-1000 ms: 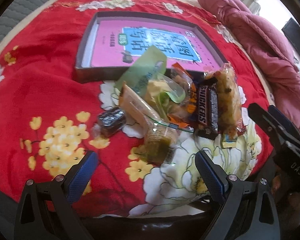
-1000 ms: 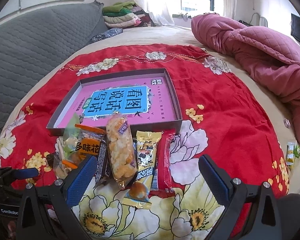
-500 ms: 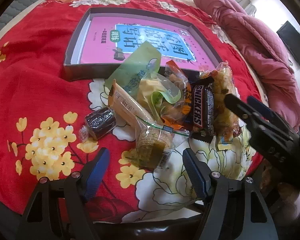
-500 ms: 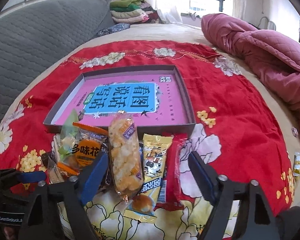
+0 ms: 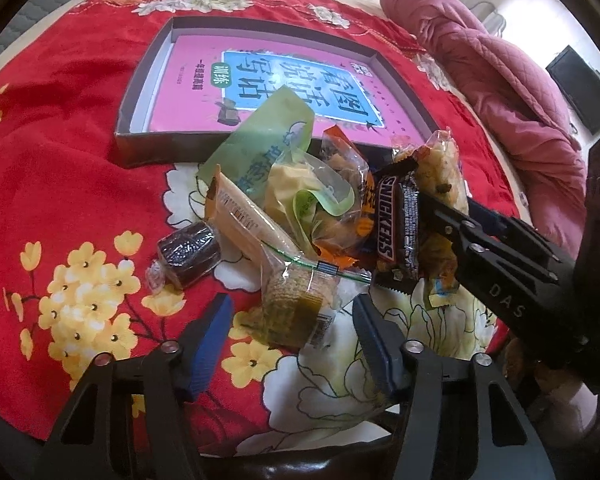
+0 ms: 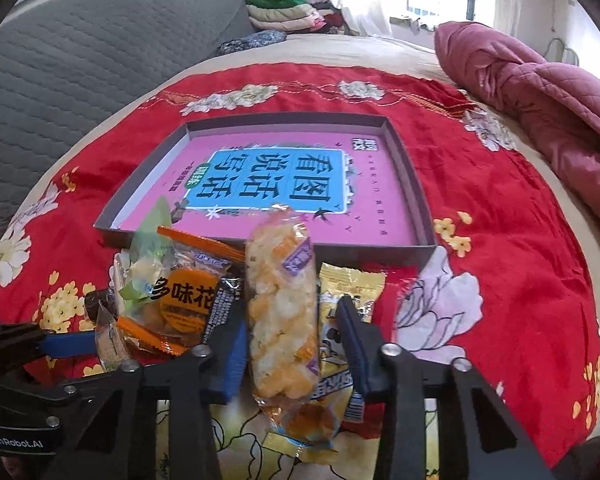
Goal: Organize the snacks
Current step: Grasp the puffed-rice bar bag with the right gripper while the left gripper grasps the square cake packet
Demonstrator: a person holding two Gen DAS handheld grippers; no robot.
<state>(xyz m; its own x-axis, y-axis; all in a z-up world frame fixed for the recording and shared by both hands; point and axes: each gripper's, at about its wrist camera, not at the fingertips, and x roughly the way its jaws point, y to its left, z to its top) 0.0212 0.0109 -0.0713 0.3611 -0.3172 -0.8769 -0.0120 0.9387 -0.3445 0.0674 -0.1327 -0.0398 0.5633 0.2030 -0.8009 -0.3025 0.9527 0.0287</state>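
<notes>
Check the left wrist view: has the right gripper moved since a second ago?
Yes. The right gripper has pushed in from the right edge, up and left toward the box, its jaws closing around the puffed-rice pack.

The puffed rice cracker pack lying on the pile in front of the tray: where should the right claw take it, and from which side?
Grip the puffed rice cracker pack across its narrow middle, coming down from above and from the near end. It lies lengthwise toward the tray, so its long sides face the fingers. The right claw has just been closing and already straddles it, pads not yet clearly pressing.
</notes>
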